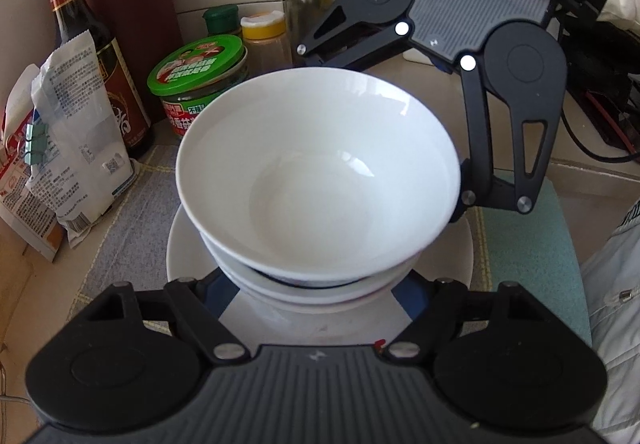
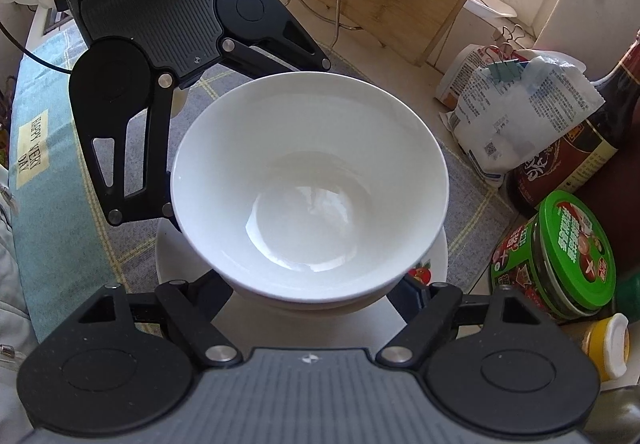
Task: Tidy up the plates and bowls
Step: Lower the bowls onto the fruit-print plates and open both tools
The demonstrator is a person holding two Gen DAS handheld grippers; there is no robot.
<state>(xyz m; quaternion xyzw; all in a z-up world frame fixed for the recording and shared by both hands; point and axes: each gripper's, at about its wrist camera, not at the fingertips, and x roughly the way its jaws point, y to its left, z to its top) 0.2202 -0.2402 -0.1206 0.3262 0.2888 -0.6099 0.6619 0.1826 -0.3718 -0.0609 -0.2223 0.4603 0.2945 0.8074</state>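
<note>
Both tongs straddle my stacked bowls. From the left one, the left tongs (image 1: 316, 284) pinch the lower bowl (image 1: 320, 286) at its near sides; the empty top bowl (image 1: 318, 164) nests inside, on a plate (image 1: 456, 248). From the right one, the right tongs (image 2: 316, 290) clamp likewise. Glazed china: stiff, slippery, breakable, fairly heavy; I judge gripping low, under the rims, safest

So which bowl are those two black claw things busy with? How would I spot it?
Find the grey checked cloth on the counter, where a white plate lies. A stack of white bowls stands on that plate, and the one you want is the top bowl. It is the widest and deepest, plain white and empty, with a black gripper on each of two opposite sides.
</note>
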